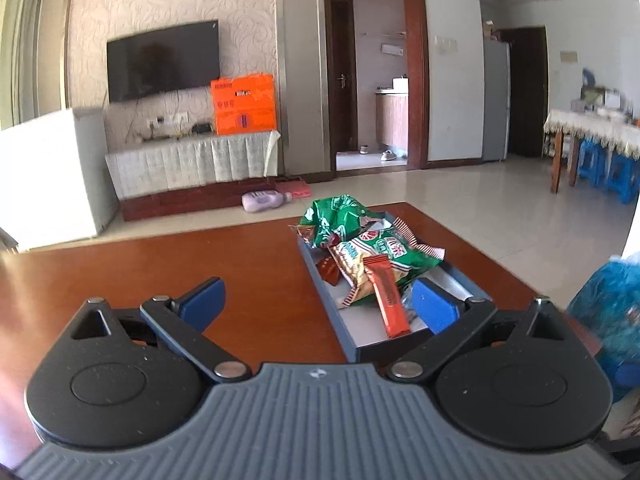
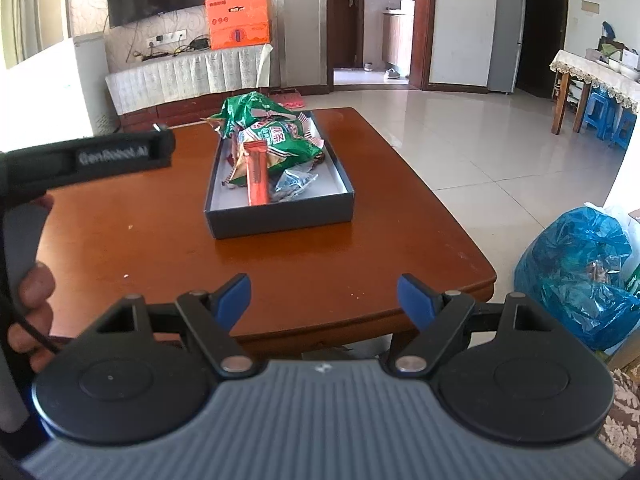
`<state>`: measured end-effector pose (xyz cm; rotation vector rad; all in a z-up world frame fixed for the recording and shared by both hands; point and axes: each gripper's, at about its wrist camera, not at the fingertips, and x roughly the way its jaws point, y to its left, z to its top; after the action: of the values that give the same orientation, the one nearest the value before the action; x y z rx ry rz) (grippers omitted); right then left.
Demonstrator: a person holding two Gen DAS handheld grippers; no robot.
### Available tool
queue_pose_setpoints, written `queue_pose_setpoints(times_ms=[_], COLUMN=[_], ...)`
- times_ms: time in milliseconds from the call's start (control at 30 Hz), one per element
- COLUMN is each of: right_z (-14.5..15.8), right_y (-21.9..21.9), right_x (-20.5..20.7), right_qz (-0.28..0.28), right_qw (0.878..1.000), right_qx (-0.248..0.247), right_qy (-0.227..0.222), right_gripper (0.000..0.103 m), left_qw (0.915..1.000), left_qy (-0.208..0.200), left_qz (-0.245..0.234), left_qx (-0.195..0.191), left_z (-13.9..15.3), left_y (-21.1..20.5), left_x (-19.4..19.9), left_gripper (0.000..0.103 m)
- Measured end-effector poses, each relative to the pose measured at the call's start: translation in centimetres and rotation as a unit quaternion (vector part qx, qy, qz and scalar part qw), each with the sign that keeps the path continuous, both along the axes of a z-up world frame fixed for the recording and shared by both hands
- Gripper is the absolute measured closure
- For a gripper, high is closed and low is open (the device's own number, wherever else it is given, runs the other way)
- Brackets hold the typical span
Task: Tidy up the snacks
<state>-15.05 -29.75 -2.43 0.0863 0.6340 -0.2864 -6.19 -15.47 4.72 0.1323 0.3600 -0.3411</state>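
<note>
Both our grippers have their jaws spread wide with nothing between the blue pads.

Left gripper (image 1: 320, 300) sits low over the tabletop (image 1: 160, 280), just beside the near-left corner of the box (image 1: 332, 312). Its right pad overlaps the box's near end in the left wrist view; we can't tell whether it touches.

Right gripper (image 2: 324, 300) hangs at the near edge of the tabletop, well apart from the box, aimed down toward it.

The box is dark blue-grey, shallow, with a pale inside, and lies lengthwise toward the far edge of the tabletop, right of centre. All the snacks are piled in it:
- green crumpled bag (image 2: 248, 114) at the far end, rising over the rim
- green-and-white packet with red striped ends (image 2: 280, 144) across the middle
- orange stick pack (image 2: 256, 176) on top, running lengthwise toward the near end
- small clear blue-printed wrapper (image 2: 296, 184) just right of the stick pack, near the near end
- dark red sachet (image 1: 328, 270) against the left wall

The near end of the box floor is bare.

In the right wrist view, a hand (image 2: 32, 308) holds the left gripper's handle at the left edge. A blue plastic bag (image 2: 576, 272) sits on the floor off the tabletop's right near corner.
</note>
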Motion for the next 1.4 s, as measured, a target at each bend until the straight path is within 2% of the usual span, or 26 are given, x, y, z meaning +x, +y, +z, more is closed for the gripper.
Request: queue_pose_setpoints(times_ms=[167, 300, 467, 900, 1400], right_z=[-0.4, -0.7, -0.4, -1.2, -1.6], right_y=[1.1, 1.0, 0.5, -0.9, -1.5], right_x=[0.8, 0.9, 1.7, 1.8, 2.3], right_qz=[0.040, 0.049, 0.044, 0.038, 0.038], right_qw=[0.999, 0.998, 0.998, 0.999, 0.999], right_qx=[-0.029, -0.036, -0.046, -0.025, -0.016], right_qy=[0.003, -0.021, -0.028, 0.000, 0.023], right_gripper=[0.021, 0.021, 0.021, 0.021, 0.021], left_qw=[0.9997, 0.9987, 0.9989, 0.9982, 0.9963], left_qy=[0.016, 0.031, 0.033, 0.060, 0.083], left_qz=[0.015, 0.032, 0.027, 0.006, 0.013], left_qx=[-0.011, -0.024, -0.022, 0.008, 0.018], left_z=[-0.1, -0.2, -0.2, -2.2, -3.2], left_y=[0.6, 1.4, 1.7, -0.7, -0.9], left_x=[0.1, 0.5, 0.5, 0.1, 0.9], left_gripper=[0.002, 0.002, 0.002, 0.002, 0.002])
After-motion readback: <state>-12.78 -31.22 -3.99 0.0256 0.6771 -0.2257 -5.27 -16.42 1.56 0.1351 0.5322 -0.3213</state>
